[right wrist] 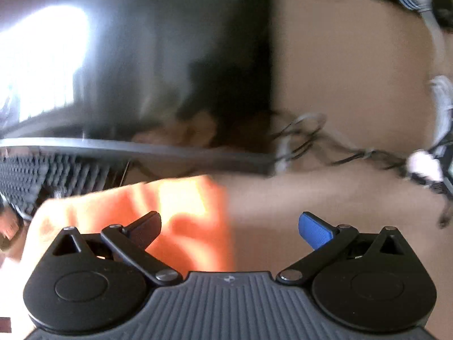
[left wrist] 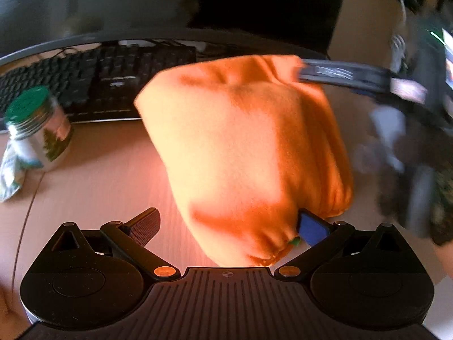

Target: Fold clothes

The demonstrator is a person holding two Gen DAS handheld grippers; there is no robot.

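Observation:
An orange cloth (left wrist: pixel 240 147), folded into a thick bundle, lies on the wooden desk (left wrist: pixel 107 175) in the left wrist view. My left gripper (left wrist: pixel 228 226) is open, its fingers wide apart. The bundle's near end sits between them, against the blue finger (left wrist: pixel 312 228). The other gripper's finger (left wrist: pixel 339 75) reaches in from the right at the bundle's far right corner, blurred. In the blurred right wrist view my right gripper (right wrist: pixel 230 226) is open with nothing between its fingers. The orange cloth (right wrist: pixel 184 212) lies low and left there, under the black finger (right wrist: pixel 145 231).
A black keyboard (left wrist: pixel 85 85) lies behind the cloth under a dark monitor (left wrist: pixel 170 0). A jar with a green lid (left wrist: pixel 36 127) and a crumpled packet (left wrist: pixel 11 170) stand at the left. Tangled cables (right wrist: pixel 311 141) run along the desk's back right. A person's hand (left wrist: pixel 424 184) is at the right.

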